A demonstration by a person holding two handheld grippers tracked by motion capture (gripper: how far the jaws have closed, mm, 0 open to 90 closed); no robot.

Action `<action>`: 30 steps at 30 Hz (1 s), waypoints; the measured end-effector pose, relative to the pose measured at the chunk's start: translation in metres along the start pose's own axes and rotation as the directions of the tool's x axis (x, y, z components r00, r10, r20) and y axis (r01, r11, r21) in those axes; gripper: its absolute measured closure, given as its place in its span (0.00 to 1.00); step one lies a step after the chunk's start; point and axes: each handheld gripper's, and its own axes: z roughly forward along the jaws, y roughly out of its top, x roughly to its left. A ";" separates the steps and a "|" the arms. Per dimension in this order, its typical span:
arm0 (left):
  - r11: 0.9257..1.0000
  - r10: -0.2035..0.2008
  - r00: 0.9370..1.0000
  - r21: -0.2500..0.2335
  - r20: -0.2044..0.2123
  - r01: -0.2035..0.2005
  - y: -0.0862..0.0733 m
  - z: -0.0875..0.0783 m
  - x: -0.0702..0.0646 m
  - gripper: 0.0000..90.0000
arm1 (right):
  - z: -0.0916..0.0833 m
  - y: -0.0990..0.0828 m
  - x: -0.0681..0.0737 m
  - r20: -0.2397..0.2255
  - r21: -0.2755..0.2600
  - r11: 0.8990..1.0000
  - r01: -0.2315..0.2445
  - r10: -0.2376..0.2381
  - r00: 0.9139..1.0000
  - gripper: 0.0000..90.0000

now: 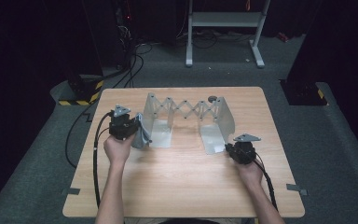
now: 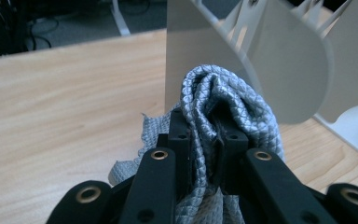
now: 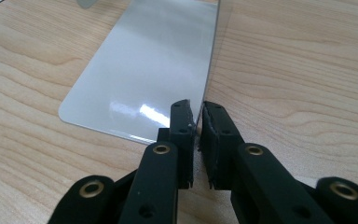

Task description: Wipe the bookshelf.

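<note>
**Cloth at the rack's left end, right jaws on its right plate**

We hold a grey cloth (image 1: 142, 135) in our left gripper (image 1: 129, 127), and the jaws are clamped on it. In the left gripper view the quilted fabric (image 2: 223, 109) bunches up between the two black jaws and spills over their tips, with a loose flap hanging down on the left. The bundle's long axis runs along the jaws, pointing away from our hand toward the left end plate of the rack (image 2: 242, 51), which stands upright just beyond it. We cannot tell whether cloth and plate touch.

The rack (image 1: 186, 112) is a grey metal accordion frame. It lies in the far half of the tabletop (image 1: 182, 186), its long axis running from the left edge toward the right edge, with a scissor lattice joining two upright end plates. A flat foot reaches from each plate toward the near edge.

Our right gripper (image 1: 237, 150) sits at the near end of the right plate (image 1: 214, 140). In the right gripper view the jaws are nearly closed on the thin edge of the plate (image 3: 158, 70), which runs straight away from us, one jaw on either side of it.

A small dark knob (image 1: 212, 98) lies near the far edge, behind the rack.
</note>
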 end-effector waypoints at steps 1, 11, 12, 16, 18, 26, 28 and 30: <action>1.000 -0.006 1.000 0.012 0.003 0.006 -0.003 0.005 0.001 0.88 | 0.000 0.000 0.000 0.001 0.000 1.000 0.001 -0.001 1.000 0.92; 0.991 -0.038 0.999 0.127 -0.002 0.038 -0.027 0.040 0.007 0.88 | 0.000 0.000 0.000 0.001 0.000 1.000 0.001 -0.001 1.000 0.92; 0.990 -0.035 0.999 0.134 -0.007 0.036 -0.029 0.043 0.006 0.88 | 0.000 0.000 0.000 0.000 0.000 1.000 0.000 0.000 1.000 0.92; 0.983 -0.045 0.999 0.175 -0.007 0.046 -0.040 0.054 0.007 0.87 | 0.000 0.000 0.000 -0.001 0.000 1.000 -0.001 0.001 1.000 0.92; 0.980 -0.049 0.999 0.192 -0.013 0.050 -0.047 0.060 0.007 0.87 | 0.000 0.000 0.000 -0.002 0.000 1.000 0.000 0.000 1.000 0.92; 0.981 -0.053 0.998 0.185 -0.014 0.055 -0.051 0.063 0.006 0.87 | 0.000 0.000 -0.001 -0.006 0.001 1.000 -0.002 0.002 1.000 0.92; 0.986 -0.074 0.997 0.152 0.002 0.073 -0.046 0.056 0.007 0.87 | 0.000 0.000 -0.001 -0.006 0.001 1.000 -0.003 0.003 1.000 0.92; 0.989 -0.084 0.996 0.121 0.012 0.082 -0.040 0.049 0.007 0.88 | 0.000 0.000 -0.001 -0.008 0.000 1.000 -0.002 0.002 1.000 0.92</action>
